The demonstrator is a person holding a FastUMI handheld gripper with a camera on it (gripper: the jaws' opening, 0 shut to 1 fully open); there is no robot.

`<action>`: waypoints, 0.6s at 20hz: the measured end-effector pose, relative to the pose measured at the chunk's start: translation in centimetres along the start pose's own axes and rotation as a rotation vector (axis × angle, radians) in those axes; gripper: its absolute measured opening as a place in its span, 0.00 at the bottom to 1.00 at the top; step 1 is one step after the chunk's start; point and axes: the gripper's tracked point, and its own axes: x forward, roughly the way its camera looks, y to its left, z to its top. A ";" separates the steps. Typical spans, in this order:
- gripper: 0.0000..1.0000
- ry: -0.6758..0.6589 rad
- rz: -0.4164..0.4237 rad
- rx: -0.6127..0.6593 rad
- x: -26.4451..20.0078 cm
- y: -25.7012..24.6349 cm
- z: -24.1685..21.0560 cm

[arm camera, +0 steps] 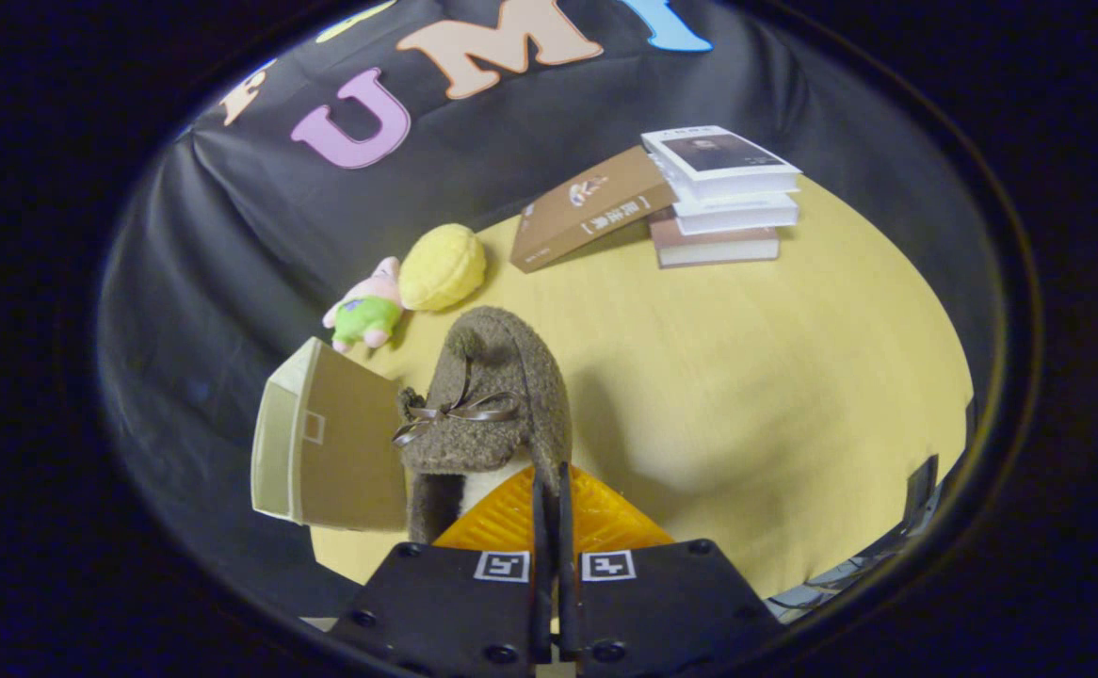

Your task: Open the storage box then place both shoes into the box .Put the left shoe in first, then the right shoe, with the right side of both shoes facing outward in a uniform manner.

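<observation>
Gripper fingers nearly closed, only a thin gap between them, pinching the right side wall of a fuzzy brown slipper at its collar. Both fingers look pressed on the fabric edge, one either side of it. Slipper hangs lifted off the table, toe pointing far, heel opening toward the fingers, pale lining visible inside. A thin brown ribbon bow sits on the upper, just left of the fingers.

Immediately left of the slipper: tan storage box, a flat panel facing the camera with a small pale square patch on it. Slipper's left side overlaps the box's right edge in this view; can't tell if they touch. Can't tell whether the box is open.

Under the fingers, near side: orange ribbed piece, partly hidden behind the slipper heel and the gripper body.

Far left on the table, beyond the slipper: yellow round plush, with a pink and green plush toy touching its left side.

Far right: stack of books, with a brown book leaning tilted against the stack's left side.

Middle and right of the table bare wood, slipper shadow falling on it to the right.
</observation>
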 end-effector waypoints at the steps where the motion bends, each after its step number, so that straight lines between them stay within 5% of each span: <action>1: 0.06 -0.005 0.007 -0.008 -0.1 1.5 0.1; 12: 0.06 -0.028 0.135 -0.036 1.4 17.6 -0.3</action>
